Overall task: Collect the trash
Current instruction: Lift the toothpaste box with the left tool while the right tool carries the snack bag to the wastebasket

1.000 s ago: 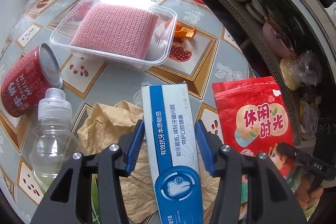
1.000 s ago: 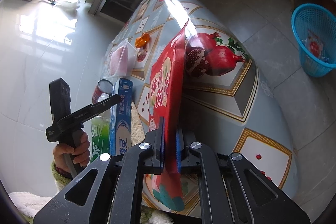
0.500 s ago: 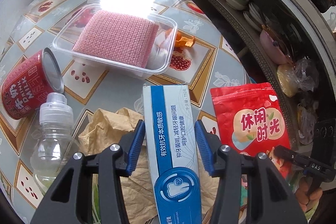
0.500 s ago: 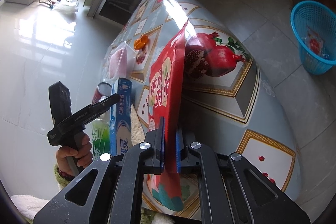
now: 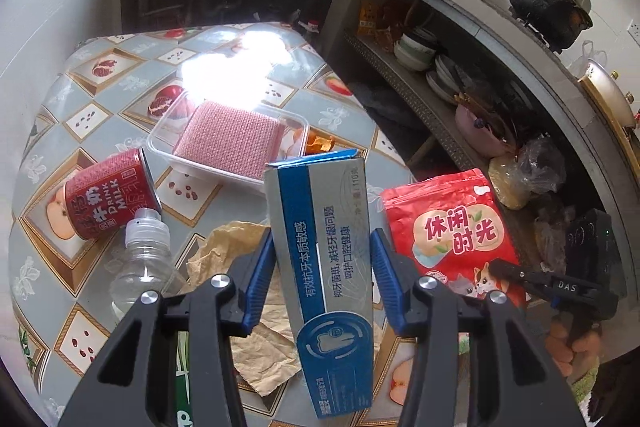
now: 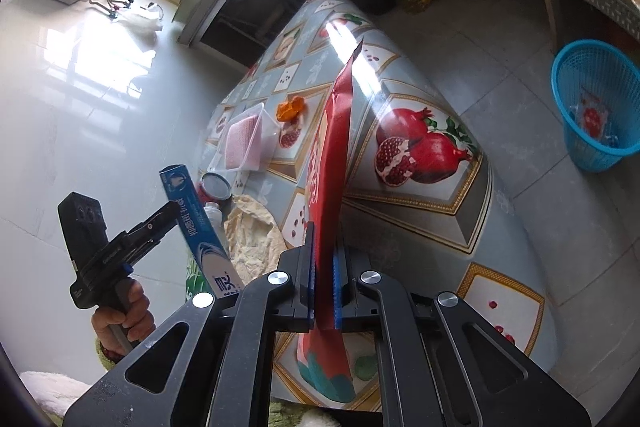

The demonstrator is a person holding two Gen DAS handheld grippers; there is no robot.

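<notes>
My left tongs (image 5: 323,267) gripped a blue-and-white toothpaste box (image 5: 326,267) between their blue pads, the box raised clear of the table (image 5: 92,99) and tilted, its open flap end pointing away from me. My right tongs (image 6: 323,291) stood nearly closed, pinched on the lower part of a red snack pouch (image 6: 330,187), which rose edge-on and upright above the pomegranate-patterned tablecloth; the left view showed the same pouch face-on just to the right of the box. On the table beneath lay crumpled brown paper (image 5: 224,255), a clear plastic bottle (image 5: 144,259) on its side with its cap beside a red milk can (image 5: 106,195), also on its side, and farther back a clear plastic tray (image 5: 224,147) holding a pink knitted pad (image 5: 228,143), with a scrap of orange peel (image 6: 290,107) just beyond the tray's corner. A blue plastic basket (image 6: 596,107) stood on the tiled floor well apart from the table, some wrappers already in it. A hand (image 6: 120,319) held the left tool's grip at the lower left of the right view.
</notes>
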